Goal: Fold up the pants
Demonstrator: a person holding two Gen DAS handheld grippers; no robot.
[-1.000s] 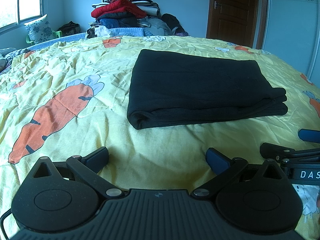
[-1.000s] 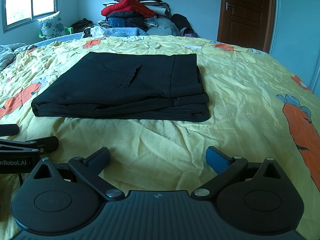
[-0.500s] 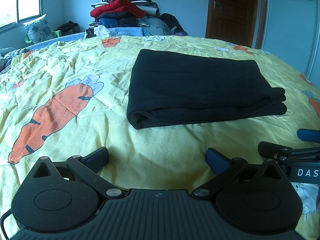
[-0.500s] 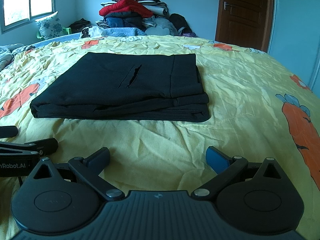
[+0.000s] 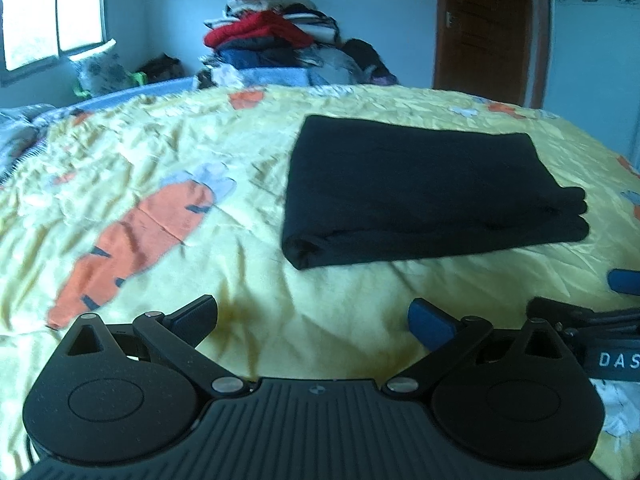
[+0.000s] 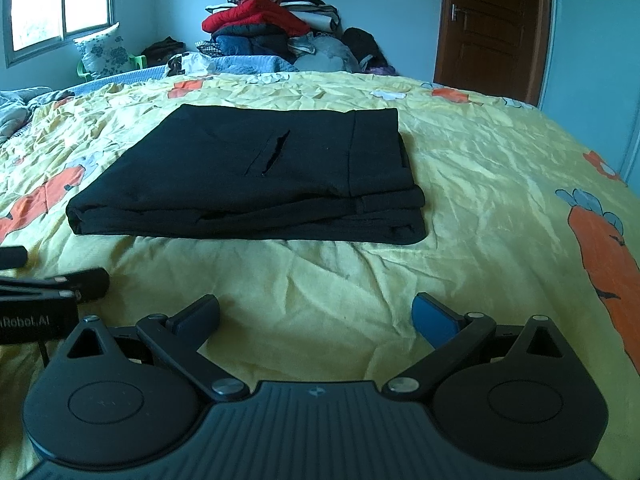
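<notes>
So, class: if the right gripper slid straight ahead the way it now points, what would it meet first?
The right gripper, jaws open, would probably cross bare yellow bedspread, then meet the near edge of the folded black pants. How high it hangs above the bed is unclear.

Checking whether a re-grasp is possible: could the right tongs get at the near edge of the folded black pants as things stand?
Probably yes. The right tongs are open and empty, and only bare yellow bedspread lies between them and the folded black pants.
</notes>
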